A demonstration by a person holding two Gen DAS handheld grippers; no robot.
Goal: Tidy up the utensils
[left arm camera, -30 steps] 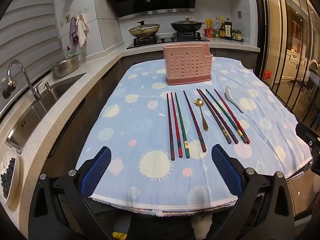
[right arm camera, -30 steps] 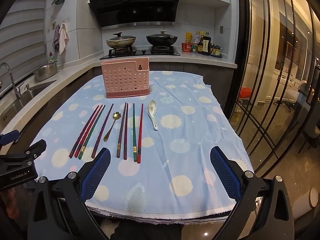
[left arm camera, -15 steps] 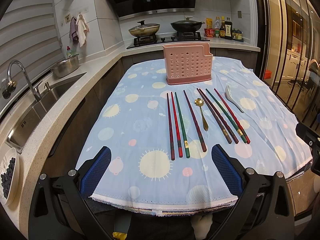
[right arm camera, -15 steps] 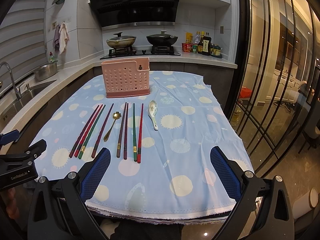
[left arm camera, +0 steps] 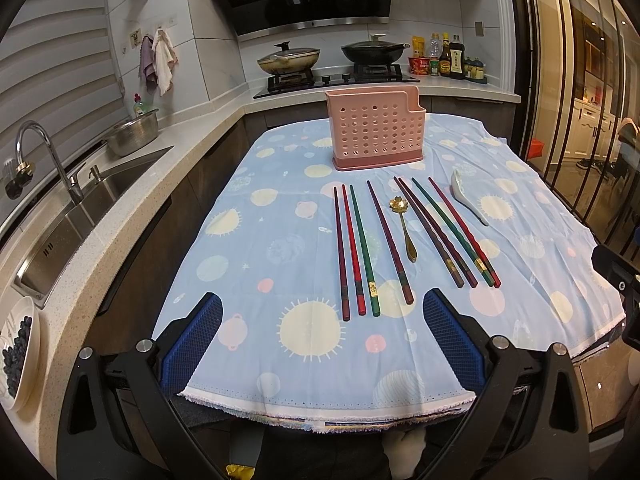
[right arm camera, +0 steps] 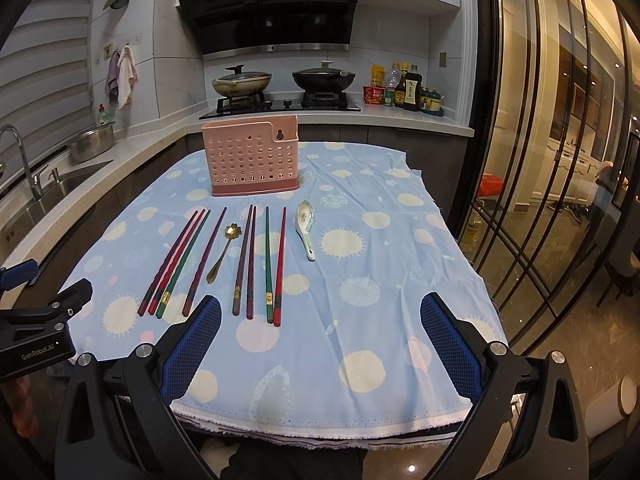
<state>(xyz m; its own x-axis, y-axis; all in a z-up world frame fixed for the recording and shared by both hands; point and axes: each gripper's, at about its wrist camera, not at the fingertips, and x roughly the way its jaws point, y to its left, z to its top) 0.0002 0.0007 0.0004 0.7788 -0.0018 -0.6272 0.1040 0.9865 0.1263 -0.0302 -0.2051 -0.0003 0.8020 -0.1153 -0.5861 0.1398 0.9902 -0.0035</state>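
White letters "GenRobot.AI" mark the left gripper (right arm camera: pixel 44 320). Chopsticks (right arm camera: pixel 276 264) point at the pink basket (right arm camera: pixel 252 156). Both grippers gape, holding nothing; right gripper (right arm camera: pixel 320 344).

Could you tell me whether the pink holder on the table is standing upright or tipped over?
Upright. The pink holder stands on its flat base on the tablecloth, open top upward, behind the row of chopsticks.

sink (left arm camera: pixel 76 216) | steel bowl (left arm camera: pixel 132 138) | two pans (right arm camera: pixel 242 82) | bottles, perhaps sauces (right arm camera: pixel 408 90)
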